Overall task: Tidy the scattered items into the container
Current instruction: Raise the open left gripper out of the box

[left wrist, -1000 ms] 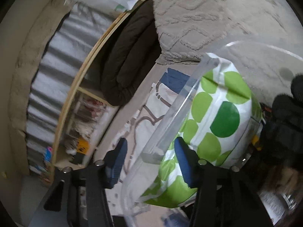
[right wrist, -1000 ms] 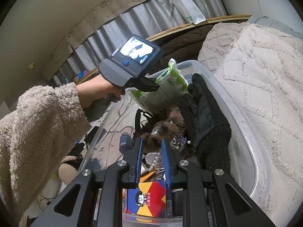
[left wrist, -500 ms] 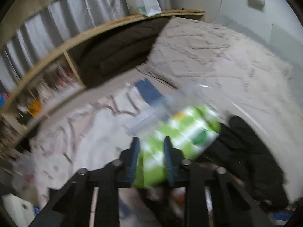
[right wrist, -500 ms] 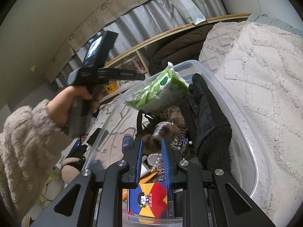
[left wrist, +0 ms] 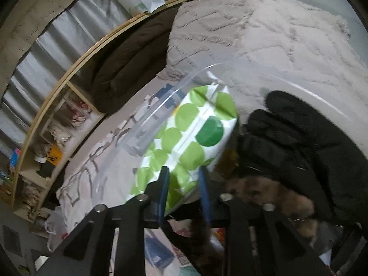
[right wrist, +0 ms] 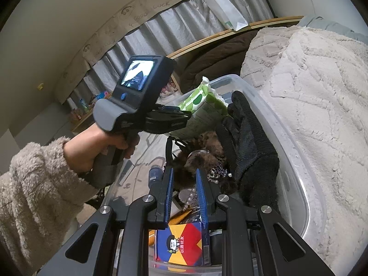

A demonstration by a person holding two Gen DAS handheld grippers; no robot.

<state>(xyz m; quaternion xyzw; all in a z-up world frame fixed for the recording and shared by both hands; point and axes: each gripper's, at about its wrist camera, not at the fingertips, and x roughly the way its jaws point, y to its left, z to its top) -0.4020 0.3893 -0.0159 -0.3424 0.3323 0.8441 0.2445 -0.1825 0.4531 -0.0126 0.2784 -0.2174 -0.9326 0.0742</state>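
Note:
A clear plastic container (right wrist: 299,172) sits on the bed, its rim (left wrist: 161,110) crossing the left wrist view. Inside lean a white pack with green dots (left wrist: 191,133) (right wrist: 202,101), a black glove (left wrist: 299,138) (right wrist: 250,147), a brown furry thing (right wrist: 207,142), pearl beads (right wrist: 191,197) and a colourful box (right wrist: 184,243). My left gripper (left wrist: 183,174) (right wrist: 184,115) hovers at the pack's near end. Its jaws are opening, and the pack shows between the pads without being pressed. My right gripper (right wrist: 184,184) is shut and empty above the container's near end.
A fluffy cream blanket (right wrist: 310,92) bulges against the container's right side. A dark brown cushion (left wrist: 133,55) and a curved wooden shelf (left wrist: 57,119) with clutter lie behind. A person's fuzzy sleeve (right wrist: 34,195) holds the left gripper. A patterned sheet (left wrist: 92,172) covers the bed at left.
The left gripper swung up from the container's wall to above its rim, and its wide jaws narrowed. The dotted pack now leans free inside. The right gripper kept still.

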